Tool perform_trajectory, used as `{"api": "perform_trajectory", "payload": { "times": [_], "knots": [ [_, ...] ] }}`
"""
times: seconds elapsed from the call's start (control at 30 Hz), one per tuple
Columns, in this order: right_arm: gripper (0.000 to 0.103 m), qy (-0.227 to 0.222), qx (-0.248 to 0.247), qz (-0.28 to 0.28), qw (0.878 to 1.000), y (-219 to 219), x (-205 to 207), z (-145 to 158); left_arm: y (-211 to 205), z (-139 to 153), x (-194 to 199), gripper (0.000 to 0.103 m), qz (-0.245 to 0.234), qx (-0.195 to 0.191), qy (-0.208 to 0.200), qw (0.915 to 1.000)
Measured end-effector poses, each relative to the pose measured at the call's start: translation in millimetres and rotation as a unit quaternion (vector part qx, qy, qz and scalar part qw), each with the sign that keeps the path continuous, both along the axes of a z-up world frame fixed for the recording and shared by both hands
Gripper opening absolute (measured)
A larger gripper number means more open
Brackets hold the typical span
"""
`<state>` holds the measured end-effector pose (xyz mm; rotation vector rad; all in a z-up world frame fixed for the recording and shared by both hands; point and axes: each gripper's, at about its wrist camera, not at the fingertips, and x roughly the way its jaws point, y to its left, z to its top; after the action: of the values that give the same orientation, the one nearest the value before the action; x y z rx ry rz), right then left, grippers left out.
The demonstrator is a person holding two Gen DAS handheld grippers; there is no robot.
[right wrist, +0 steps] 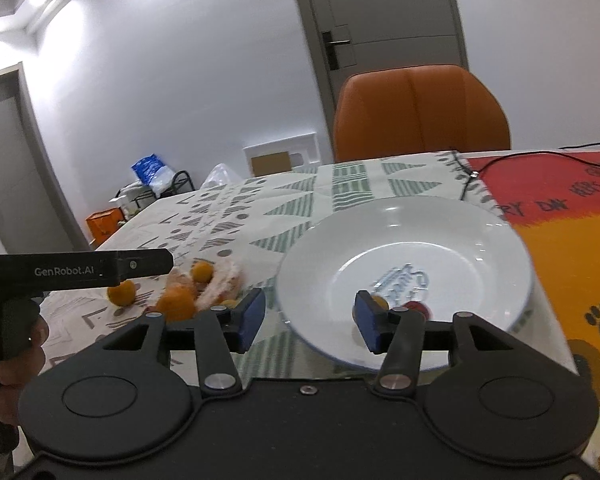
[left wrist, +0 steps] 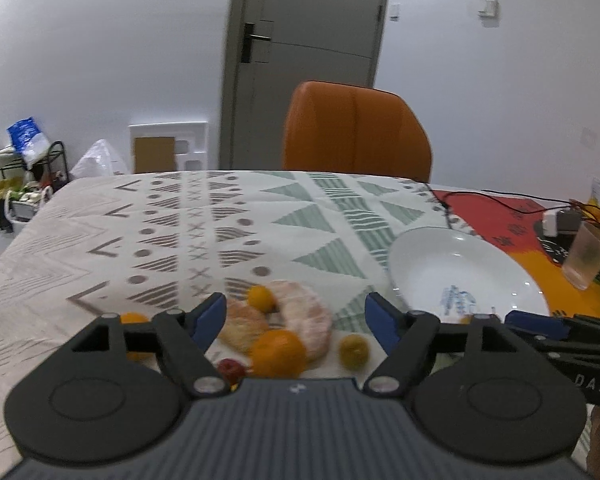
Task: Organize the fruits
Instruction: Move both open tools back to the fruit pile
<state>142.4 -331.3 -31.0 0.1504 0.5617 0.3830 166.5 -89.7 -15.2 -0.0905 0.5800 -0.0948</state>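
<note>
A pile of fruit lies on the patterned tablecloth (left wrist: 180, 232): a large orange (left wrist: 278, 352), small yellow-orange fruits (left wrist: 260, 298) (left wrist: 353, 351), a small red fruit (left wrist: 231, 369), another orange (left wrist: 134, 320) at the left, and two pale netted pieces (left wrist: 304, 316). My left gripper (left wrist: 296, 320) is open, hovering just above and around the pile. A white plate (left wrist: 420, 268) stands to the right. In the right wrist view my right gripper (right wrist: 308, 320) is open over the plate's (right wrist: 480, 240) near rim; a small orange fruit (right wrist: 380, 304) and a red fruit (right wrist: 418, 307) lie in the plate.
An orange chair (left wrist: 356, 132) stands behind the table's far edge. A red and orange mat (left wrist: 512, 220) with a black cable (left wrist: 452, 196), a frosted cup (left wrist: 588, 256) and a charger lies at the right. Clutter sits on the floor at the left.
</note>
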Motion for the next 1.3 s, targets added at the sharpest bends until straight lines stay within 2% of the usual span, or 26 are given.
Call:
{"api": "perform_trajectory", "payload": {
  "times": [0.17,0.77,1.3],
  "knots": [
    [0.051,-0.002,-0.002,0.019,1.0,16,0,2,19,-5,-6,0.08,0.019,0.002,0.002,0.9998],
    [0.051,0.016,-0.023,0.07,0.997,76,0,-5,83,-25,-19,0.08,0.069,-0.021,0.02,0.9972],
    [0.051,0.033,-0.031,0.085,0.995,119,20,-16,117,-38,-14,0.08,0.079,-0.038,0.027,0.9958]
  ]
}}
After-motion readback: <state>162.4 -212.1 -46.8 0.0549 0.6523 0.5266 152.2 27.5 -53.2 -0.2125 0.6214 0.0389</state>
